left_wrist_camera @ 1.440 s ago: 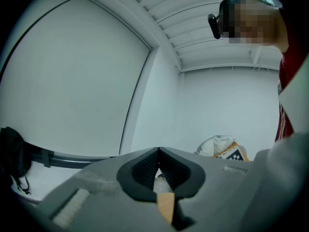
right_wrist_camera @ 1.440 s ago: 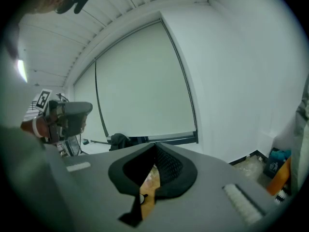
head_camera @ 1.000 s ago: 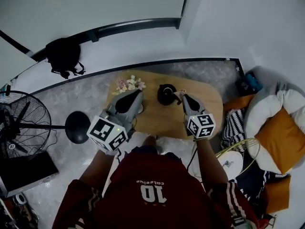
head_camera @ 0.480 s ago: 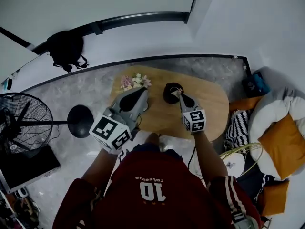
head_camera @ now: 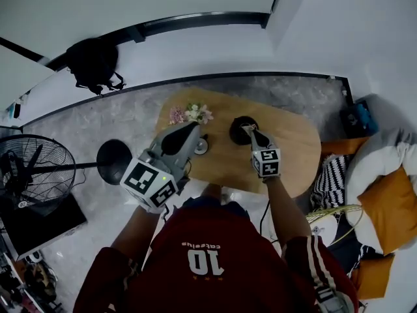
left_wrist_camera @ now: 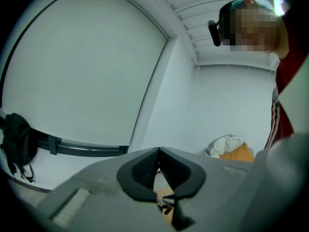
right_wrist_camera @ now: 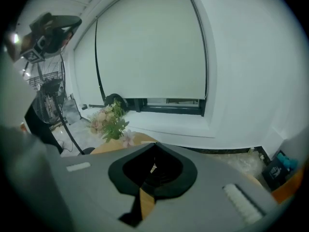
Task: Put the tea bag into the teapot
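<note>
We hold the right gripper [head_camera: 249, 130] at the right edge of the black teapot [head_camera: 236, 130], which stands towards the far middle of the wooden surface [head_camera: 290, 155]. Its fingers [right_wrist_camera: 118, 175] are almost together, pinching a small pale scrap that we take for the tea bag [right_wrist_camera: 153, 168] or its tag. The bag therefore hangs at the pot's rim and is not inside it. The left gripper [head_camera: 195, 130] hovers to the left of the pot with its fingers [left_wrist_camera: 142, 168] closed on nothing, tilted up towards the wall. The main risk we see is letting go off-centre: the bag sits near the rim, not over the middle, so it could catch on the edge and slide down onto the surface. The pinch also looks slight, so the bag could slip out early. The right fingers are very close to the pot, and with our left gripper idle nothing steadies it against a nudge. We judge the mouth to be open from the dark rings behind the bag, but we cannot be sure. A posy of flowers [head_camera: 191, 114] stands at the far left edge of the surface. A small pale round thing [head_camera: 201, 147] lies just nearer, beside our left gripper. Neither blocks the way to the pot. A fan [head_camera: 26, 175] stands on the floor at the left, and cushions [head_camera: 388, 204] lie at the right, well apart.
</note>
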Demonstrator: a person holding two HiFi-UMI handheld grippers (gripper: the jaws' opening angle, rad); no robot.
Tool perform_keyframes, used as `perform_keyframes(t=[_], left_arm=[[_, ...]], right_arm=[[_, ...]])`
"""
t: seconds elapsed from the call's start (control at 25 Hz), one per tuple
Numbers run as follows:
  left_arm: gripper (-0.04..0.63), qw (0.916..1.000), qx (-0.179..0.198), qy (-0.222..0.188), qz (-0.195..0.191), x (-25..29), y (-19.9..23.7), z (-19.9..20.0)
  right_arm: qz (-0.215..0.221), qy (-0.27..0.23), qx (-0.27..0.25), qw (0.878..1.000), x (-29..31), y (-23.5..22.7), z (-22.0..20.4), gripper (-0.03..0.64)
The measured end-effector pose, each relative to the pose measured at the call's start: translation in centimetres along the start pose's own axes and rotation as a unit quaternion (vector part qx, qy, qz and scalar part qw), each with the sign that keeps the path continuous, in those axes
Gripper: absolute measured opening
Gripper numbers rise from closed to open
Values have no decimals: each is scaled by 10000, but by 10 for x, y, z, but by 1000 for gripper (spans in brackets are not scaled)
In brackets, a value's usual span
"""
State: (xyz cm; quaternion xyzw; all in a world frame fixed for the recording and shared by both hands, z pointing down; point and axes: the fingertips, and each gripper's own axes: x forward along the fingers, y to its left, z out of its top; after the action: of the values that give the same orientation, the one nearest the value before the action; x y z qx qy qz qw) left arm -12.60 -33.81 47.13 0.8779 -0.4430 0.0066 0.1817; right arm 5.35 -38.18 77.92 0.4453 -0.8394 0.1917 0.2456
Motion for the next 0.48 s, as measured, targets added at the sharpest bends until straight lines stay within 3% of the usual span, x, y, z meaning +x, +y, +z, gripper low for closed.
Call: perform_keyframes(t=[0.48], left_arm=[[2,9998,-47,166,13,26,18,-4]], right_arm=[[72,410,117,9991,37,-8,-20,5]])
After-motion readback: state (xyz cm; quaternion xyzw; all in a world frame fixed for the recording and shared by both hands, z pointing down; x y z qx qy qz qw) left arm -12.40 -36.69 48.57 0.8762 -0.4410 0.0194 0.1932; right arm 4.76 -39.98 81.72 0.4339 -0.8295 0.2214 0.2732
